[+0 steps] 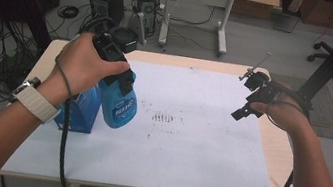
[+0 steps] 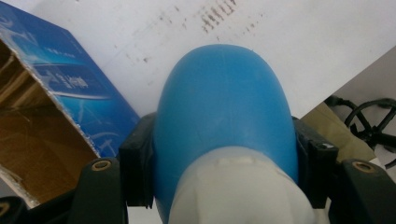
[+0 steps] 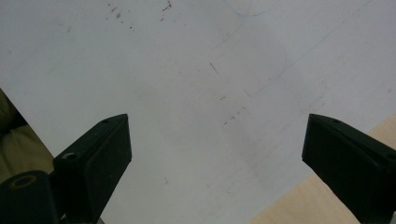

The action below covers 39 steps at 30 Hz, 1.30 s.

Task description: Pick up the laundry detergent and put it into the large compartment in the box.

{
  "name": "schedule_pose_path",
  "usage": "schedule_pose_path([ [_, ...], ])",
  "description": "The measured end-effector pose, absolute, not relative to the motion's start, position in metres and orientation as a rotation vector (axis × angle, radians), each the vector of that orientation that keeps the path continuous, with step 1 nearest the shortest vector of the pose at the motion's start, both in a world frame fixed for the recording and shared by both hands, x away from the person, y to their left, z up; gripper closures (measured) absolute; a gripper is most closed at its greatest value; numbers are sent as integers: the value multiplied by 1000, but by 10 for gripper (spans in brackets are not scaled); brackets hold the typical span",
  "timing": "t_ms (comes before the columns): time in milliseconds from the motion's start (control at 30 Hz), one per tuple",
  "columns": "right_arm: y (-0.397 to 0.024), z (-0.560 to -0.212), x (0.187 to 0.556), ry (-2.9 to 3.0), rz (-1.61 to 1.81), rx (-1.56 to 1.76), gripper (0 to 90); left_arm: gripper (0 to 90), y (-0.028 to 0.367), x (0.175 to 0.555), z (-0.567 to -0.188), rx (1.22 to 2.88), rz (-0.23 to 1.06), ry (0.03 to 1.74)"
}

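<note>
Forearms are coming in from the near edge of the counter (image 1: 181, 177). Left gripper (image 1: 123, 79) is grasping a blue bottle (image 1: 119, 103) by its body, jaws pressing on both its sides, and is holding it clear of the counter, tilted, just beside a blue box (image 1: 78, 110). That box is standing at the counter's left edge, its open top showing brown cardboard inside. Right gripper (image 1: 241, 110) is hanging released, jaws wide apart, over bare counter well to the right of the box. Dark smudges (image 1: 163, 118) are marking the counter between the two grippers.
</note>
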State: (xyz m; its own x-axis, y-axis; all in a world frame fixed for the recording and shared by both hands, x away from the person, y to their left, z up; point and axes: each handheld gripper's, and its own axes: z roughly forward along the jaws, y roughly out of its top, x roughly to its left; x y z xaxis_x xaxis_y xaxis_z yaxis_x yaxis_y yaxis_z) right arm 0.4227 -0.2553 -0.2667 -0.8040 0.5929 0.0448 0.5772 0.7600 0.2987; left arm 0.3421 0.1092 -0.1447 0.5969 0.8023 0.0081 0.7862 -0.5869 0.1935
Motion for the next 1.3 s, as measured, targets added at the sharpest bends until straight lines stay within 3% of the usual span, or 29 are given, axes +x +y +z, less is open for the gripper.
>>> schedule_pose_path([
  [800,-252,-264,423,2900,465,953,88,374,125,346,-94,2575,189,1413],
  [1300,-249,-265,424,2900,463,945,88,375,138,350,-82,2527,194,1508],
])
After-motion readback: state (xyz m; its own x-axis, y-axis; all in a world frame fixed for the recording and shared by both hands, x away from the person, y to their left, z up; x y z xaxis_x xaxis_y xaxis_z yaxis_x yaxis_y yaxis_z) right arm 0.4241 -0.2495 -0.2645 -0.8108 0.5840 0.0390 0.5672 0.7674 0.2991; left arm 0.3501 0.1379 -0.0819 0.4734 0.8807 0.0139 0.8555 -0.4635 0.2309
